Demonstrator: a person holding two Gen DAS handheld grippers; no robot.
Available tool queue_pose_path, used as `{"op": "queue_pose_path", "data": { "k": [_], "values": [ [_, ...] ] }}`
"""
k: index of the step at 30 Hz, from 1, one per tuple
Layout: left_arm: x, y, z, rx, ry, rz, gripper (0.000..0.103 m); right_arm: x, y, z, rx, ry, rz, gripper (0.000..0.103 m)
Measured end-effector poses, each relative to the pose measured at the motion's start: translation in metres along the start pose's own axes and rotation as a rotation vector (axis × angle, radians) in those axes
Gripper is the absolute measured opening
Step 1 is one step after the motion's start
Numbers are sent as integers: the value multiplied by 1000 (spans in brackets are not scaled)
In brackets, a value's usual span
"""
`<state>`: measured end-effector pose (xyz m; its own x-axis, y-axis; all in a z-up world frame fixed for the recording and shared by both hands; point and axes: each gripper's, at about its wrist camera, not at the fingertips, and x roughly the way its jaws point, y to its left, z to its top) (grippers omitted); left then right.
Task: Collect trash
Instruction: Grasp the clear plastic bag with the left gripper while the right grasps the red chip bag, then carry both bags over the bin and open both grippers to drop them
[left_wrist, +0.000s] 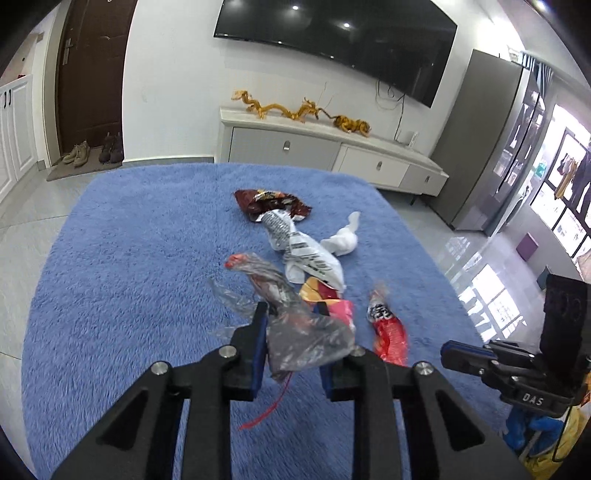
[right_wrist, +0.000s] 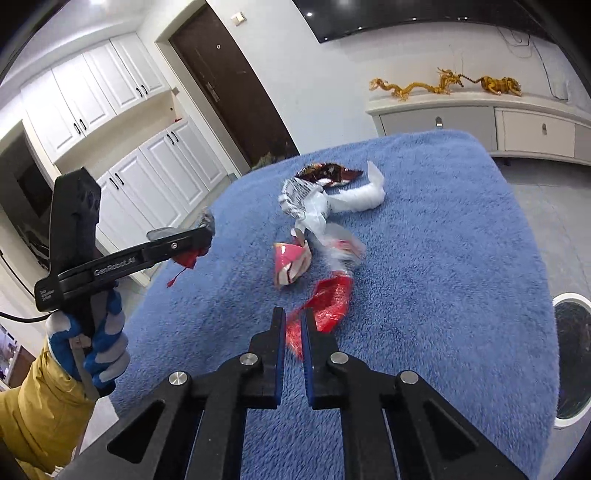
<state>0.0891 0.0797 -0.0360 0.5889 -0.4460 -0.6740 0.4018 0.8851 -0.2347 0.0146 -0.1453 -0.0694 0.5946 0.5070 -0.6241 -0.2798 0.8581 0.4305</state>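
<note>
Blue shag carpet (left_wrist: 129, 277) spreads across a tiled living-room floor before a white TV cabinet (left_wrist: 332, 147) topped with golden dragon figures (left_wrist: 295, 109), and snack litter runs in a loose line down its middle. At the far end lies a dark brown foil packet (left_wrist: 271, 203), with a white printed wrapper (left_wrist: 299, 247) touching it and a crumpled white tissue (left_wrist: 345, 236) just beside that; nearer sits a pink-and-yellow wrapper (right_wrist: 290, 264). Lifted off the pile, the left gripper (left_wrist: 291, 314) has its jaws clamped on a clear plastic bag (left_wrist: 295, 328) trailing a red strip. The right gripper (right_wrist: 293, 332) has its jaws closed on the near edge of a red wrapper (right_wrist: 328, 301), whose far end looks blurred above the pile. A round white-rimmed bin (right_wrist: 570, 363) stands off the carpet's right edge, seen from the right wrist. Collection appears under way, with four pieces left on the carpet. Done well, each thin film should be held firmly near its edge, carried clear of the remaining litter so nothing snags, and released only once directly over the bin's opening.
</note>
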Motion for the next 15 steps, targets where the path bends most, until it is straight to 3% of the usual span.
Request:
{"op": "queue_pose_path", "data": {
  "k": [8, 10, 12, 15],
  "values": [
    [-27, -2, -9, -21, -24, -9, 22, 6, -9, 1, 61, 21, -20, 10],
    [-27, 3, -12, -33, -21, -12, 22, 13, -14, 2, 79, 30, -30, 18],
    [-25, 6, -13, -45, -20, -21, 22, 20, -18, 2, 89, 38, -49, 38],
    [-21, 14, -13, -65, -19, -35, 22, 30, -25, 5, 114, 49, -59, 40]
  ]
}}
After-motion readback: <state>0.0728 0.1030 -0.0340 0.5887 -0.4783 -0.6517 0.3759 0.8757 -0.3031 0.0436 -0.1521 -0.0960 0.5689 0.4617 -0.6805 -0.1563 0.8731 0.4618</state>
